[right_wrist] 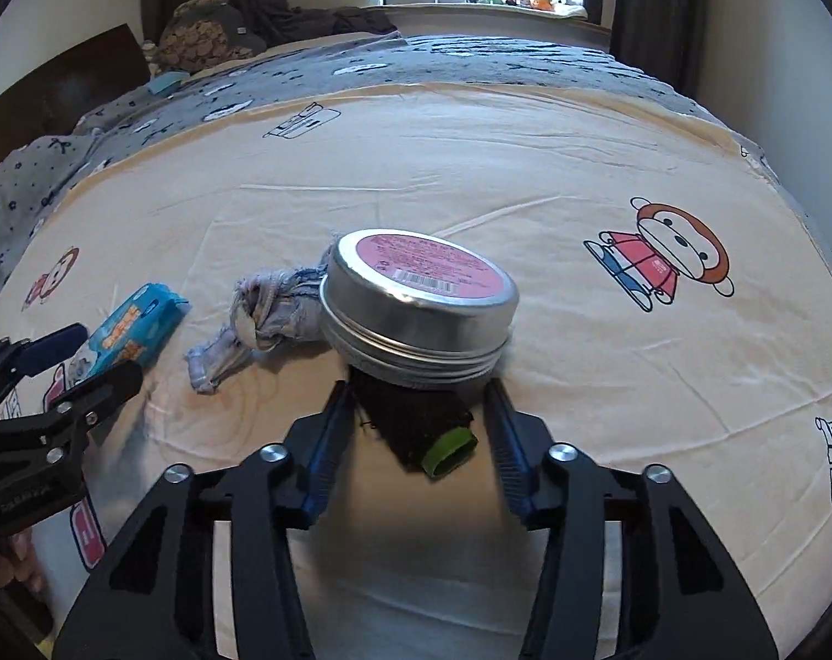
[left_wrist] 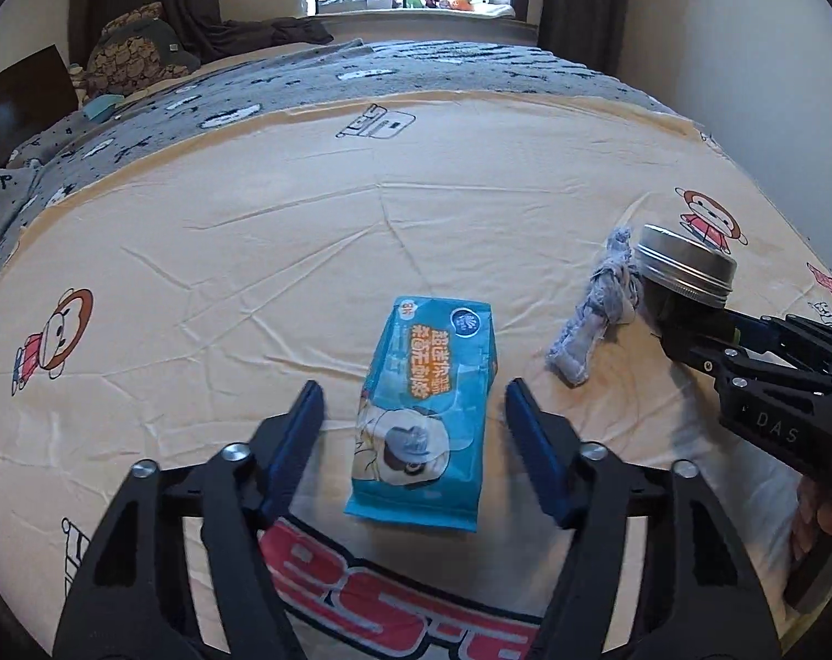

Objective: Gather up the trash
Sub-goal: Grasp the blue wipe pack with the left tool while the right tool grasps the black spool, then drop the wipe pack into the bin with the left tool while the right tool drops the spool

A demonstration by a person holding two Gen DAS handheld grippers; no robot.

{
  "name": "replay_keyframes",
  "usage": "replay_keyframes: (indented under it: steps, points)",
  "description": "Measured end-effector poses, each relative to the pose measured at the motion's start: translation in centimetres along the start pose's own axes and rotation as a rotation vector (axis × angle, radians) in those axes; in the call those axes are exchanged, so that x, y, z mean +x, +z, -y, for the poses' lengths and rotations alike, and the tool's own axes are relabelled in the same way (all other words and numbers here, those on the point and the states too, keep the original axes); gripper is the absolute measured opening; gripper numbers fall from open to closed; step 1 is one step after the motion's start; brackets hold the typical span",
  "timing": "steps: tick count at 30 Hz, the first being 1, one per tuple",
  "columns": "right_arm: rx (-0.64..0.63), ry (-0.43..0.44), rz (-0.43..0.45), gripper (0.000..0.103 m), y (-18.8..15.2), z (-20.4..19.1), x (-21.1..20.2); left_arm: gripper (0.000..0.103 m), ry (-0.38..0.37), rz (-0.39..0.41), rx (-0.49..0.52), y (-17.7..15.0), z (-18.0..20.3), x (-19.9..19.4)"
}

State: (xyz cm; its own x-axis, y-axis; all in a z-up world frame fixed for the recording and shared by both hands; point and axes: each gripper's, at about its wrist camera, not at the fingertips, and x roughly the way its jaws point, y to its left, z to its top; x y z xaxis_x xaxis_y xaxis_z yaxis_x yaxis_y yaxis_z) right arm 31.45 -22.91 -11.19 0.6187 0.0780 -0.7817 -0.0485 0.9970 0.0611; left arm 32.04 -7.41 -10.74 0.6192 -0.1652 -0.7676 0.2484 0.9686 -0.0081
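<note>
A blue wipes packet (left_wrist: 426, 412) lies flat on the cream sheet (left_wrist: 251, 253). My left gripper (left_wrist: 416, 412) is open astride it, and a gap shows on each side of the packet. To the right are a crumpled grey-blue rag (left_wrist: 597, 308) and a round metal tin (left_wrist: 685, 269). In the right wrist view the tin (right_wrist: 416, 302), with its pink label, leans tilted on a black fuzzy item with a green ring (right_wrist: 421, 429). My right gripper (right_wrist: 418, 401) is open around that black item. Its left pad is at the item's edge and its right pad stands off. The rag (right_wrist: 262, 319) touches the tin's left side.
A grey patterned blanket (left_wrist: 416, 71) covers the far half of the bed, with pillows (left_wrist: 135, 55) at back left. Beyond is a window sill with toys (left_wrist: 416, 0). A wall (left_wrist: 745, 82) runs close on the right. A hand (left_wrist: 822, 511) holds the right gripper.
</note>
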Motion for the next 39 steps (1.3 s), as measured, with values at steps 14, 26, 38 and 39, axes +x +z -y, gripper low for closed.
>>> replay_keyframes:
  steps: [14,26,38,39]
  points:
    - [-0.120,0.068,0.038,0.029,-5.2,-2.1,-5.7,0.035,-0.008,0.006,0.018,-4.8,-0.2,-4.7]
    - [-0.133,0.160,0.139,0.029,-12.1,-3.5,-16.1,0.035,-0.028,0.130,0.008,-11.1,1.1,-15.6]
    - [-0.136,0.218,0.106,0.030,-21.9,-5.3,-20.7,0.036,-0.086,0.106,0.066,-22.4,3.3,-20.4]
    - [-0.140,0.225,0.073,0.030,-22.8,-5.7,-19.9,0.036,-0.096,0.084,0.068,-23.4,3.5,-20.1]
